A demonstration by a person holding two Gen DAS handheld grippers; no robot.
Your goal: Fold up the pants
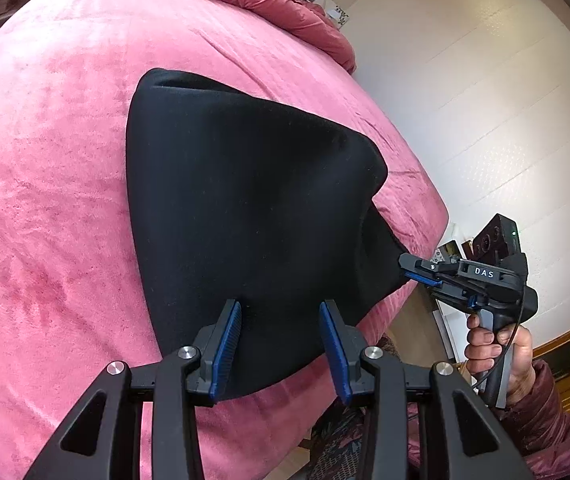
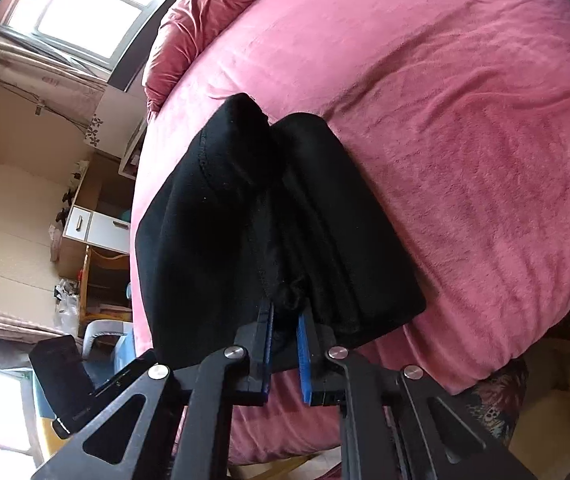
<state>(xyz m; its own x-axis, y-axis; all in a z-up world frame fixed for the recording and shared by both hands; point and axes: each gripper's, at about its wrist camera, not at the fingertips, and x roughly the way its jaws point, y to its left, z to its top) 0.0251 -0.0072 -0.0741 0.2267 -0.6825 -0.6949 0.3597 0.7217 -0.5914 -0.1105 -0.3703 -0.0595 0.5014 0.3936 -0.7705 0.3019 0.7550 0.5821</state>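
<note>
Black pants (image 1: pixel 245 200) lie bunched near the edge of the pink bed (image 1: pixel 45 200). The right gripper (image 2: pixel 285 320) is clamped on a bunch of the fabric at their near edge. The left gripper (image 1: pixel 281 344) hovers over the cloth, jaws apart, pinching nothing. A hand (image 1: pixel 497 348) holds the right tool's handle.

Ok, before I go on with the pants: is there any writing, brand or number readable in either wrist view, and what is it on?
"DAS": white letters on the black body of the right gripper, seen in the left wrist view.
No other text reads: the pale band under the window carries a faint mark, too blurred to read.
The black pants and pink blanket show no label.
</note>
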